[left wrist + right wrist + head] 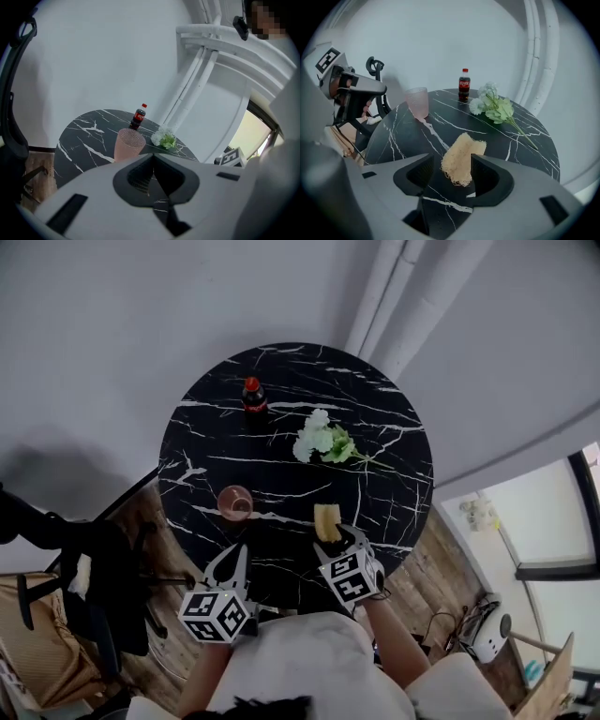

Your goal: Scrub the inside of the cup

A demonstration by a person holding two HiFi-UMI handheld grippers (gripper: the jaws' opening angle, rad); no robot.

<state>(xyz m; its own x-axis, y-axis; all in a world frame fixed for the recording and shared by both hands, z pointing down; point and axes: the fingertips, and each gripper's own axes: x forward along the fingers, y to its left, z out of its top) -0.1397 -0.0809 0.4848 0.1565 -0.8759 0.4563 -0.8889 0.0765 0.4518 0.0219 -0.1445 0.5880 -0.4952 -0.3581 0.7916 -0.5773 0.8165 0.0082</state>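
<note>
cup [235, 502], pink and upright, stands on the worktop [375, 409] just ahead of the left tongs [229, 561], which are fully closed and hold nothing. a yellow loofah scrubber [326, 521] lies flat between the jaws of the right tongs [339, 538], which are spread wide on either side without visibly squeezing it. this looks like the pick-up step before any scrubbing: the right tongs need to close on the scrubber and lift it, and the left must open to steady the cup. farther ahead of both tongs lie flowers [323, 439] and a cola bottle [252, 396].
</note>
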